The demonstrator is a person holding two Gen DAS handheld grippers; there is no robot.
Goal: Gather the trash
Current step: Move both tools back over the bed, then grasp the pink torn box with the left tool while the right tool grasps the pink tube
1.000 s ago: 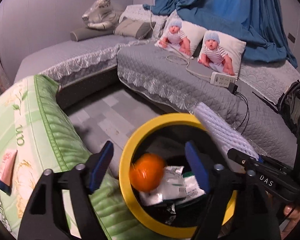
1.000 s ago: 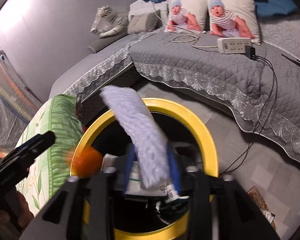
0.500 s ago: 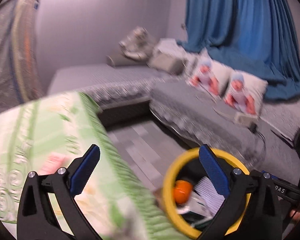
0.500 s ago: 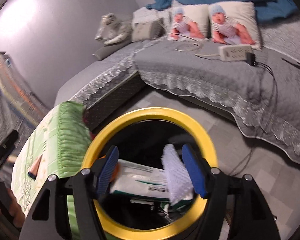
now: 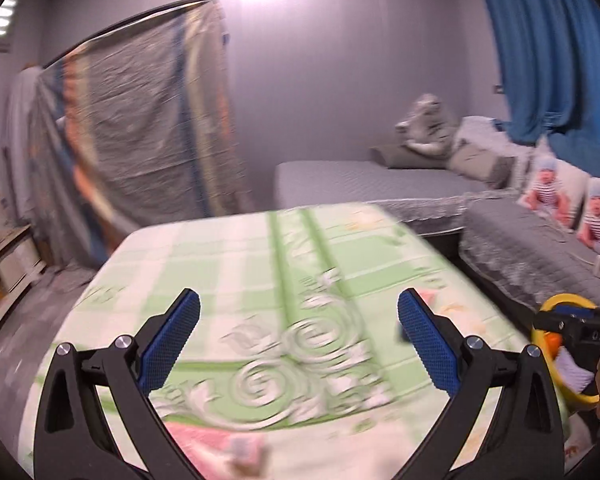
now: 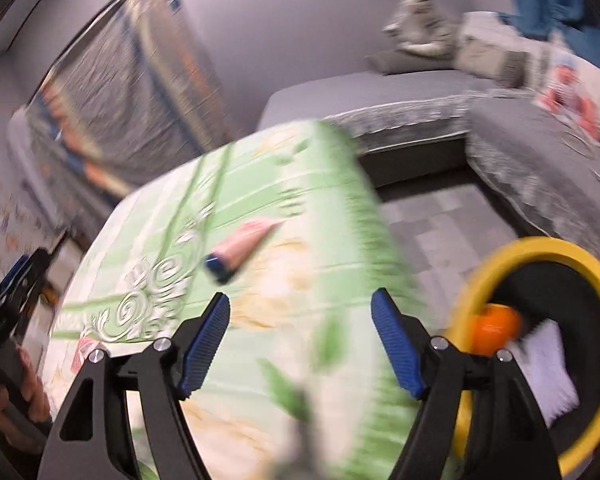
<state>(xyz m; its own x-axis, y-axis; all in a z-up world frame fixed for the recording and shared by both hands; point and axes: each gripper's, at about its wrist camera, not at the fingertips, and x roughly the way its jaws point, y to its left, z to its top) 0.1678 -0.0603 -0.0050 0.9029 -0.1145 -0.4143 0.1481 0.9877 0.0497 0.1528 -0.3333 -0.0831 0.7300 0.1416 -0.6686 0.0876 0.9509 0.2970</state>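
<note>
Roughly diagonal pink tube (image 6: pixel 242 246), dark cap approx lower-left, blurry.

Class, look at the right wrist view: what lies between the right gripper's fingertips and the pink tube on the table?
Only bare green tablecloth between right gripper and pink tube.

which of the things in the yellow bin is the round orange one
The orange fruit, sitting at the left side inside the yellow-rimmed bin. The white foam net to its right is pale and flat-sided, not round or orange.
</note>
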